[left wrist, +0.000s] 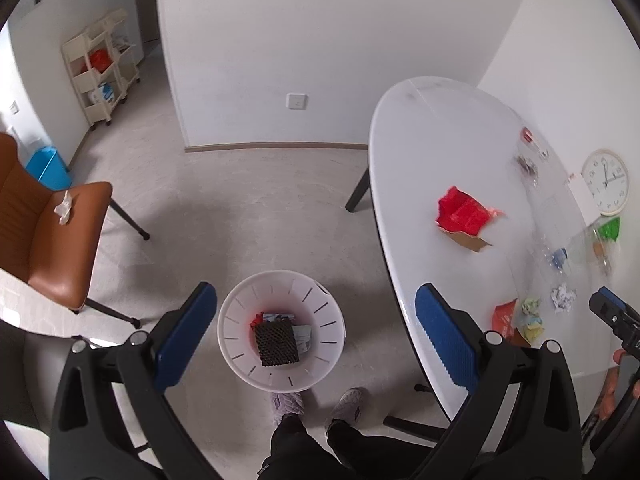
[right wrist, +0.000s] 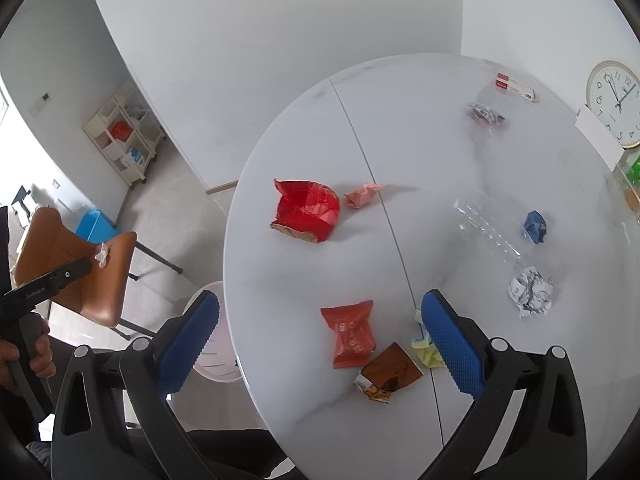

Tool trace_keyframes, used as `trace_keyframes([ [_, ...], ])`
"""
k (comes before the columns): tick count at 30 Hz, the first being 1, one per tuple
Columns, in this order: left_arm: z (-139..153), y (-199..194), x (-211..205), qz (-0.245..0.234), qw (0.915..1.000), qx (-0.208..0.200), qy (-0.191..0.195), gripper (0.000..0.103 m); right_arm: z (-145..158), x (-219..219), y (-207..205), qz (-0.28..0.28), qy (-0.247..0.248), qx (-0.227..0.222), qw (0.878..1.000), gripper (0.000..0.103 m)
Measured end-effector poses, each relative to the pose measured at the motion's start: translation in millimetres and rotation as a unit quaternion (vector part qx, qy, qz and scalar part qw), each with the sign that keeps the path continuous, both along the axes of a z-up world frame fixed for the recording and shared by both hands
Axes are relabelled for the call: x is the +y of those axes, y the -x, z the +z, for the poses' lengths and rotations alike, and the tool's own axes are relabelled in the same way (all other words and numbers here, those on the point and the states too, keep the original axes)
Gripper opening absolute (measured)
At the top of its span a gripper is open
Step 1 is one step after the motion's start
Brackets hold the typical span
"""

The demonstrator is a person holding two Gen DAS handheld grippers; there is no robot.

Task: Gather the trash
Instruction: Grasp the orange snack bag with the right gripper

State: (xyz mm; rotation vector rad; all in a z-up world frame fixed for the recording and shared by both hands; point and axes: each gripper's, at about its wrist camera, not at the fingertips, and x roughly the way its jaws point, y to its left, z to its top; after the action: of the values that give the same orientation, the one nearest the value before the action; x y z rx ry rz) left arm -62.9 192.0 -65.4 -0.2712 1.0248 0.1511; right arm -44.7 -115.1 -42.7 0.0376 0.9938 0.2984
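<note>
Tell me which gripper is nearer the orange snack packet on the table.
Right. The right gripper hangs open right above the orange snack packet; the left gripper is off the table's edge, open over the white bin.

Bin (left wrist: 280,288) stands on the floor just beside the table (right wrist: 400,128) edge. Torn box (right wrist: 306,210), wrappers (right wrist: 352,338) and crumpled paper (right wrist: 530,290) lie on the table.

The white oval table (right wrist: 400,128) carries a torn red box (right wrist: 306,210) with a pink paper wad (right wrist: 362,194) just right of it, an orange wrapper (right wrist: 352,334) and brown packet (right wrist: 388,372) nearer, and crumpled white paper (right wrist: 532,290) far right.
</note>
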Motion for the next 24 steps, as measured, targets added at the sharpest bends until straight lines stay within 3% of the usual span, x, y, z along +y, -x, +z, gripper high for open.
trace_keyframes([
  [8, -5.5, -21.1, -19.8, -0.057, 0.9983, 0.009, -0.005, 0.095, -2.9, -13.9, 6.7, -0.031, 0.008, 0.002, 0.999, 0.100],
  [14, -12.7, -45.3, -40.8, -0.110, 0.9937, 0.018, -0.003, 0.095, -27.5, -18.2, 13.7, -0.059, 0.006, 0.027, 0.998, 0.100],
  [24, -23.1, -54.5, -67.0, -0.170, 0.9848, 0.034, 0.001, 0.095, -94.9, 25.1, -2.8, -0.001, 0.078, 0.050, 0.996, 0.100],
])
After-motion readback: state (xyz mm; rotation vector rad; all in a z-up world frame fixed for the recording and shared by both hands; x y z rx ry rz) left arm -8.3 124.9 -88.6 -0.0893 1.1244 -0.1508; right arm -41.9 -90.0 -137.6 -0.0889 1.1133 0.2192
